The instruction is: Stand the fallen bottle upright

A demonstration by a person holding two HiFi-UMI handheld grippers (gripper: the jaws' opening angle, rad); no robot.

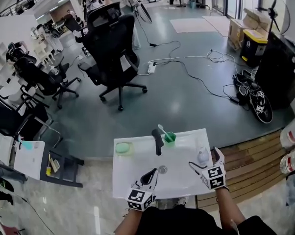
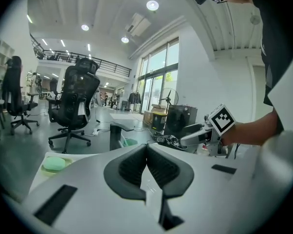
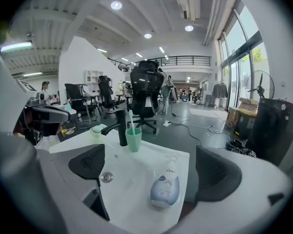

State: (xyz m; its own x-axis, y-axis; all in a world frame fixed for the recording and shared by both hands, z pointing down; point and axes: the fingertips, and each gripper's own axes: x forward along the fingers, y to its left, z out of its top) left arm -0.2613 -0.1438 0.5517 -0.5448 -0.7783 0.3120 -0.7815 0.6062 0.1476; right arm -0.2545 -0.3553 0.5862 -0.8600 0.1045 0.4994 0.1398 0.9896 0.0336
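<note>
- L claw (image 1: 152, 173): over near edge of sink (image 1: 133, 180), left of centre. Jaws pressed together, pads meeting, nothing btwn them. Left gripper view (image 2: 147, 167) confirms: clenched, empty.
- R claw (image 1: 206, 159): at sink's near right corner, jaws spread wide, gripping nothing. In right gripper view (image 3: 151, 167) the pads stand far apart w/ the sink showing btwn them.
- Bottle (image 1: 203, 155): lying on its side on sink's right edge, just ahead of R claw, base toward claw, pump end toward far edge. In right gripper view the bottle (image 3: 165, 189) sits low in the gap btwn the pads, nearer the right pad; no contact visible w/ either. White-blue body, "Dove" on the neck. Well apart from L claw.
- Drain (image 1: 162, 169): in basin, just beside L claw tip, btwn the two claws.
- Faucet (image 1: 158, 140): black, at far edge, centre.
- Cup (image 1: 170, 137): green, upright, just right of faucet, toothbrush (image 1: 163, 129) standing in it.
- Soap (image 1: 123, 148): green, in dish at far left corner.
- Beyond sink: grey floor, black chair (image 1: 110, 48), cables (image 1: 186, 62) across floor.
</note>
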